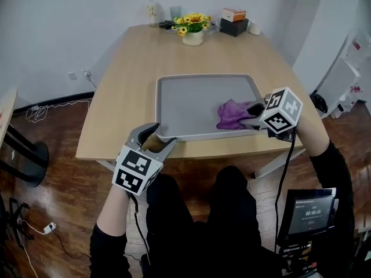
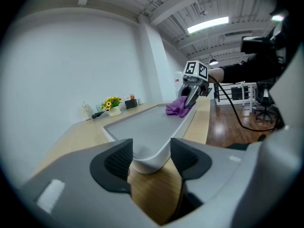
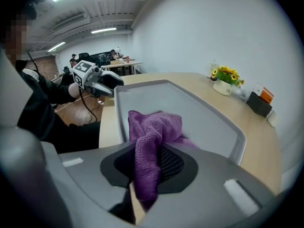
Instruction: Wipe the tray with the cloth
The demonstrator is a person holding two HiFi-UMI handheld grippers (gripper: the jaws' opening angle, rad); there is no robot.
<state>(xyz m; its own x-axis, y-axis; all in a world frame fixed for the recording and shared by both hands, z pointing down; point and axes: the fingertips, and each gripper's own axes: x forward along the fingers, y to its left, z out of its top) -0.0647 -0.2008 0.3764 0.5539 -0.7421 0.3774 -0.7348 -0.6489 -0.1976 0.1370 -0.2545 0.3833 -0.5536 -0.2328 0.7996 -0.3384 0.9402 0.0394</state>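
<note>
Right claw (image 3: 152,164) clamped on purple cloth (image 3: 154,127) inside grey tray (image 1: 191,103), cloth folds half masking its pads, left claw (image 2: 151,156) gripping tray's near corner at bench (image 1: 130,62) edge

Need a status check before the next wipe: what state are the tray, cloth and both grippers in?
Tray: flat on the table, near corner clamped.
Cloth: bunched, lying in the tray.
Left gripper: shut on the tray corner.
Right gripper: shut on the cloth.

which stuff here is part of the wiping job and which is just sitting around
For the job: tray, purple cloth, right gripper shut on it, left gripper clamping the tray's near corner.
Lying about: flower pot, bottle, boxes.
</note>
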